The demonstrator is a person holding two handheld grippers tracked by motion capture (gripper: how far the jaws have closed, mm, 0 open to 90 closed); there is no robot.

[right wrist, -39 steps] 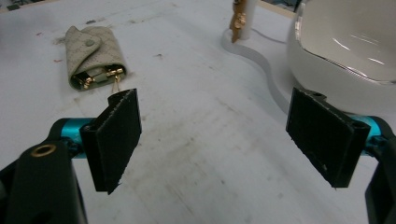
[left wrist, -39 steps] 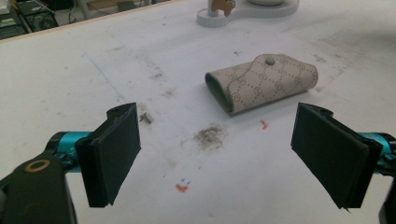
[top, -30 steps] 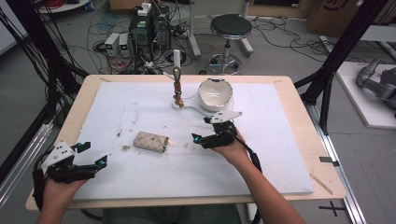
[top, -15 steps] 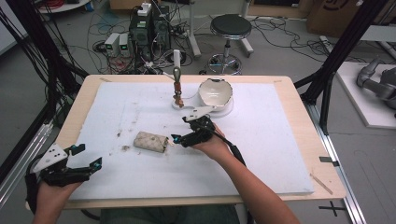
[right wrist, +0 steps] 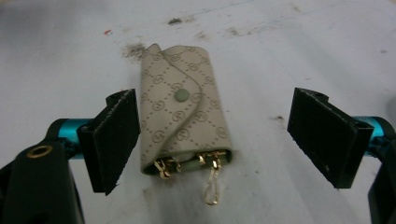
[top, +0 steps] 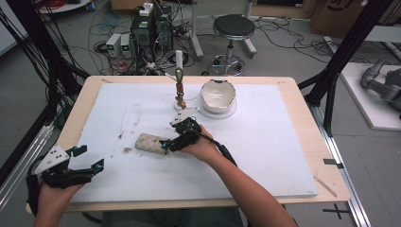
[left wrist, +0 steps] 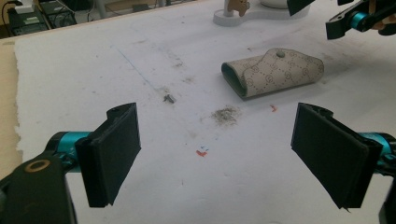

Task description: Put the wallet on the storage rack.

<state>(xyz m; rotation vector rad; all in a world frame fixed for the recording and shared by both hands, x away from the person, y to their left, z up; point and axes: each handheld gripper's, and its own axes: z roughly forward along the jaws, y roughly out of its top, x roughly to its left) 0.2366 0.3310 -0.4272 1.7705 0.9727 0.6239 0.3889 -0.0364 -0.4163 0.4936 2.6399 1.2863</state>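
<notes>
now right gripper sits jaws wide apart at the near end of the beige key pouch, which lies mid table on the white mat, not gripped. left gripper also spread wide, holding nothing, near front left corner.

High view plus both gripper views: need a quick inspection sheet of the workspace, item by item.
Surface: white mat on a wooden table, smudged with dark specks and small red marks.
Job's things: beige monogram key pouch, snap shut, gold hooks poking out of its open end.
Clutter: white bowl and a small stand at the far edge.
Grippers: right gripper open, jaws either side of the pouch, not touching; left gripper open, near the table's corner.
Cables: tangle on the floor.
Surroundings: stool, electronics boxes.
</notes>
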